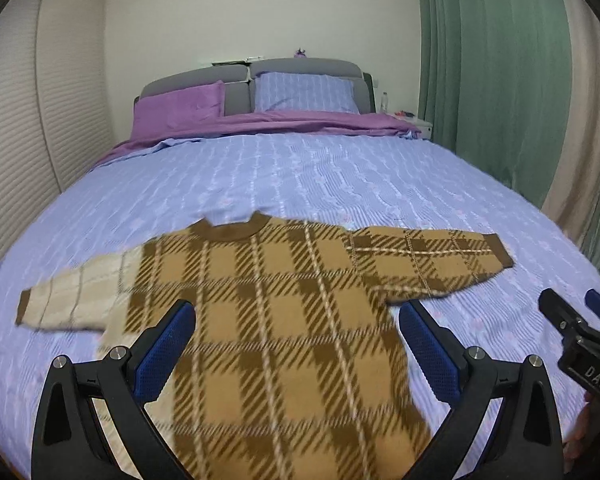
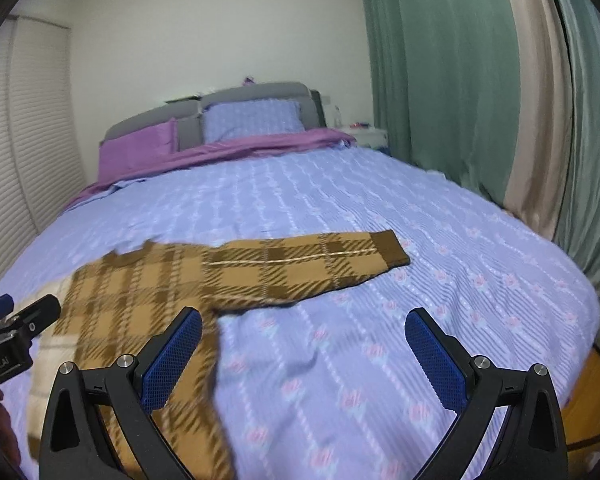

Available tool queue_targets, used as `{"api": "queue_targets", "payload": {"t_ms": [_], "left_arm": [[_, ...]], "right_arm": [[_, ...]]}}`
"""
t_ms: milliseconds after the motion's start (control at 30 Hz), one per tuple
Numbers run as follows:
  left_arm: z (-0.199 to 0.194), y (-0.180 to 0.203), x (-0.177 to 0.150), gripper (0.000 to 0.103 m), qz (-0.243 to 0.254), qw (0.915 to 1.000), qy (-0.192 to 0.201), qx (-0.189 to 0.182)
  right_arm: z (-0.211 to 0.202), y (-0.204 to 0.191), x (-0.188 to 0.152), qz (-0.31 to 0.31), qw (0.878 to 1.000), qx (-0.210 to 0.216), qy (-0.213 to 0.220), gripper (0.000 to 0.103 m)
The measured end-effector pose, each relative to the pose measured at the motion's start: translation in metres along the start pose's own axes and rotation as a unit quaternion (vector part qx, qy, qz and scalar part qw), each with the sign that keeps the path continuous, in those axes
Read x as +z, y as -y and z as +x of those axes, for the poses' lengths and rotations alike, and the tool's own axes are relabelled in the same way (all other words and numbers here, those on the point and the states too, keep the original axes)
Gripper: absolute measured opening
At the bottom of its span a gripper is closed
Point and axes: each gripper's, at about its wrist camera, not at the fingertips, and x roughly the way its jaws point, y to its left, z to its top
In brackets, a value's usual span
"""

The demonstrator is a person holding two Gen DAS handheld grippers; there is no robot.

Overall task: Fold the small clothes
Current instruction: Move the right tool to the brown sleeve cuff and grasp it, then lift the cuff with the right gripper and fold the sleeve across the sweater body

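one plaid sweater with two sleeves, one tan and one turned pale side out, lies on one bed under a blue patterned cover. two pillows rest at the grey headboard, one purple and one blue, with one white bedside table to the side. two grippers, the left gripper and the right gripper, each show two blue-padded fingers set wide apart, holding nothing.
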Motion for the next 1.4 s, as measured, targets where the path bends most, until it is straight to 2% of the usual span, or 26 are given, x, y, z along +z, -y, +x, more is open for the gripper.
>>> {"api": "queue_targets", "payload": {"t_ms": [133,267,367,400,567,733,933,1033,1167,1267,1400], "left_arm": [[0.042,0.032,0.019,0.103,0.012,0.9997,-0.023,-0.002],[0.077,0.065,0.032,0.103,0.022,0.9988,-0.041,-0.018],[0.104,0.081,0.035,0.103,0.033,0.9978,-0.053,-0.021],[0.112,0.085,0.036,0.103,0.038,0.9975,-0.057,-0.019],[0.148,0.103,0.04,0.103,0.059,0.9955,-0.074,-0.007],[0.169,0.11,0.044,0.103,0.059,0.9948,-0.083,-0.005],[0.185,0.113,0.039,0.103,0.057,0.9922,-0.111,-0.01],[0.185,0.104,0.037,0.103,0.053,0.9923,-0.112,-0.006],[0.179,0.084,0.039,0.098,0.05,0.9927,-0.109,0.009],[0.171,0.065,0.043,0.096,0.04,0.9934,-0.106,0.017],[0.154,0.035,0.049,0.096,0.025,0.9948,-0.096,0.025]], "right_arm": [[0.04,0.019,0.014,-0.004,1.0,-0.017,-0.007,0.103],[0.083,0.046,0.021,0.029,0.999,-0.016,-0.024,0.101],[0.121,0.07,0.021,0.073,0.996,-0.013,-0.047,0.094],[0.135,0.077,0.02,0.085,0.995,-0.014,-0.058,0.088],[0.187,0.095,0.014,0.118,0.988,-0.011,-0.097,0.071],[0.223,0.109,0.006,0.151,0.981,-0.008,-0.119,0.062],[0.239,0.109,0.007,0.149,0.982,-0.006,-0.117,0.057],[0.247,0.106,0.01,0.146,0.982,-0.01,-0.118,0.046],[0.245,0.103,0.016,0.142,0.982,-0.001,-0.122,0.015],[0.232,0.094,0.026,0.114,0.988,-0.016,-0.107,0.012],[0.194,0.062,0.053,0.046,0.997,-0.02,-0.059,0.012]]}}
